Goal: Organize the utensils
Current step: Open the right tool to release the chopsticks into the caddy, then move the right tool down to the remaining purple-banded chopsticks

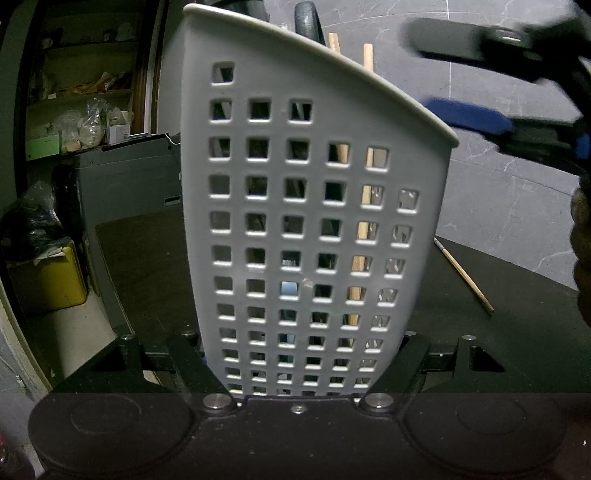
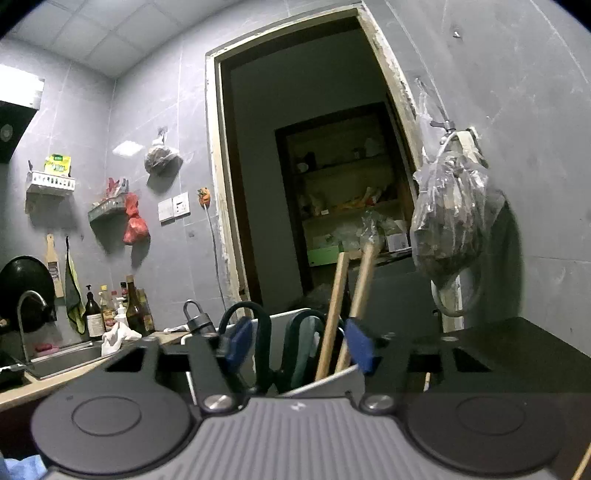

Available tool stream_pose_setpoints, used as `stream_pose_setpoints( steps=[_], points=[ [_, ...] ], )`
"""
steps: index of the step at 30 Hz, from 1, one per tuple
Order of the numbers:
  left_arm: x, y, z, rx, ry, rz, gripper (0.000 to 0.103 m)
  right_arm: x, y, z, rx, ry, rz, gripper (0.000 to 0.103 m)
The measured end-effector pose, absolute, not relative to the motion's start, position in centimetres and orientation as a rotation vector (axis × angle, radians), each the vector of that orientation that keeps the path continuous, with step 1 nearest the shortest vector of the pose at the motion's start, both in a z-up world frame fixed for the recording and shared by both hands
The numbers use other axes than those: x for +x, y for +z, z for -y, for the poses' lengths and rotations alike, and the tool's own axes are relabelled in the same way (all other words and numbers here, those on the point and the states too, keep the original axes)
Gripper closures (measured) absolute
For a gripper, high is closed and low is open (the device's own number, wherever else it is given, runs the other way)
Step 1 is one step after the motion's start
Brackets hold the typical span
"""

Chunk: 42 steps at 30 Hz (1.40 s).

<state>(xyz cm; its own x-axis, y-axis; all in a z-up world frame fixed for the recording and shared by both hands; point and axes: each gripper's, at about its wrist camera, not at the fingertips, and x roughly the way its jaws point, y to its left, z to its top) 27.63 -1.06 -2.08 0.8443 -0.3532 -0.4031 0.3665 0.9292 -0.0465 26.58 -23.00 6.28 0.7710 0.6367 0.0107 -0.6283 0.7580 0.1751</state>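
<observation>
A grey perforated utensil holder (image 1: 314, 206) stands upright and fills the left wrist view. My left gripper (image 1: 301, 343) is shut on its lower sides. Two wooden chopsticks (image 1: 367, 55) and a dark scissors handle (image 1: 306, 18) stick out of its top. My right gripper (image 1: 443, 79), blurred, hovers open at the holder's upper right. In the right wrist view the right gripper (image 2: 298, 345) is open, its blue pads (image 2: 236, 343) standing on either side of the scissors' loops (image 2: 258, 332) and the chopsticks (image 2: 336, 302) in the holder (image 2: 321, 380). Neither pad visibly presses on them.
One loose chopstick (image 1: 463, 275) lies on the black counter (image 1: 517, 295) right of the holder. A sink with faucet (image 2: 33, 306) and bottles (image 2: 110, 306) are at the left. A plastic bag (image 2: 447, 214) hangs on the tiled wall beside an open doorway (image 2: 314, 166).
</observation>
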Motion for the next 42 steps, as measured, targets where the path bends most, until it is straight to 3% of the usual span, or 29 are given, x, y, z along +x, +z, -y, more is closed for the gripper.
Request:
stream_pose_setpoints(
  steps=[2, 6, 17, 27, 30, 32, 38, 42],
  points=[
    [27.5, -2.2, 1.0, 0.031, -0.38, -0.419, 0.028, 26.1, 6.2, 24.1, 0.174, 0.654, -0.051, 0.011],
    [27.4, -2.2, 0.9, 0.03, -0.38, -0.418, 0.028, 25.9, 5.9, 26.7, 0.183, 0.536, -0.098, 0.003],
    [27.2, -2.2, 0.8, 0.03, -0.377, -0.42, 0.028, 32.5, 1.0, 32.3, 0.235, 0.058, -0.595, 0.004],
    [27.3, -2.1, 0.9, 0.03, -0.378, -0.422, 0.027, 35.4, -0.3, 32.4, 0.205, 0.001, -0.678, 0.002],
    [27.4, -2.1, 0.8, 0.028, -0.377, -0.421, 0.027, 36.2, -0.6, 32.7, 0.17, -0.018, -0.681, 0.018],
    [27.4, -2.1, 0.8, 0.027, -0.377, -0.421, 0.027, 36.6, -0.4, 32.8, 0.158, -0.04, -0.679, 0.041],
    [27.5, -2.2, 0.8, 0.023, -0.379, -0.422, 0.027, 37.9, -0.7, 32.6, 0.148, -0.063, -0.67, 0.078],
    [27.5, -2.3, 0.8, 0.022, -0.379, -0.421, 0.027, 38.8, -0.7, 32.6, 0.165, -0.053, -0.668, 0.089]
  ],
)
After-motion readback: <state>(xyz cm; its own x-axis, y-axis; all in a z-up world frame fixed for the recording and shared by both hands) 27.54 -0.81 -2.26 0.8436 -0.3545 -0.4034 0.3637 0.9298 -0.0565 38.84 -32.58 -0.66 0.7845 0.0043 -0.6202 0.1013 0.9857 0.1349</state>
